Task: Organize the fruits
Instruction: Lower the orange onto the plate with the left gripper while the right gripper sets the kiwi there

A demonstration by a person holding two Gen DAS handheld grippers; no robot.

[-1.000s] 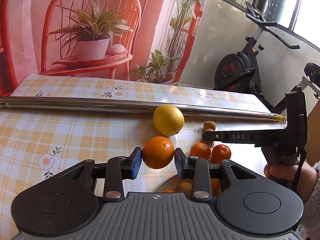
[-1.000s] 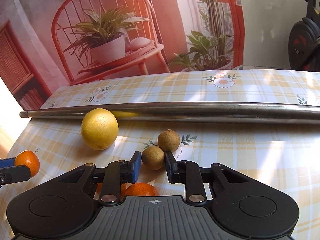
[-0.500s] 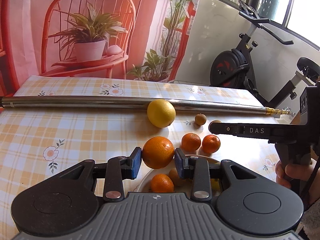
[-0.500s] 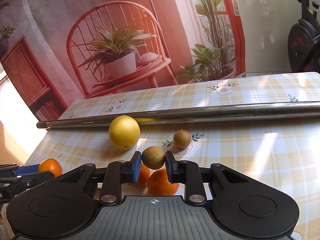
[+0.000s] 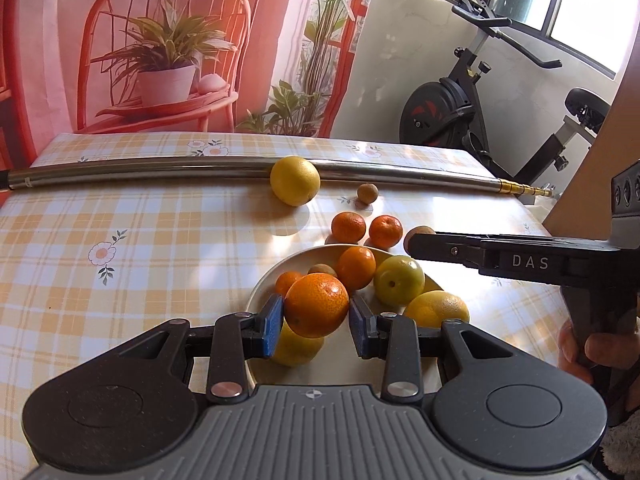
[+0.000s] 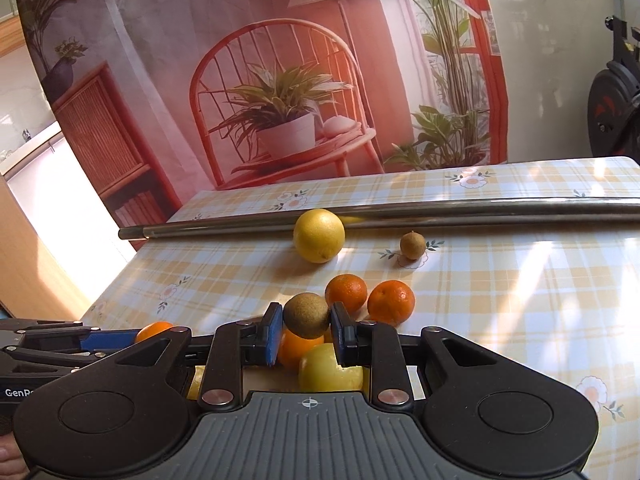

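My left gripper (image 5: 316,320) is shut on an orange (image 5: 316,304) and holds it above a white plate (image 5: 256,292) with several fruits, among them a green-yellow fruit (image 5: 399,280). My right gripper (image 6: 306,326) is shut on a small brown fruit (image 6: 306,315), also above the plate; it shows in the left wrist view (image 5: 416,240) coming in from the right. On the table lie a large yellow citrus (image 5: 295,180), two mandarins (image 5: 349,227) (image 5: 385,231) and another small brown fruit (image 5: 367,193).
A long steel pole (image 5: 140,168) lies across the far side of the checked tablecloth. An exercise bike (image 5: 460,104) stands beyond the table's right end. A printed backdrop hangs behind the table.
Both grippers have pulled back and risen with their fruits, from table level to above the plate. The plate's fruits have come into view.
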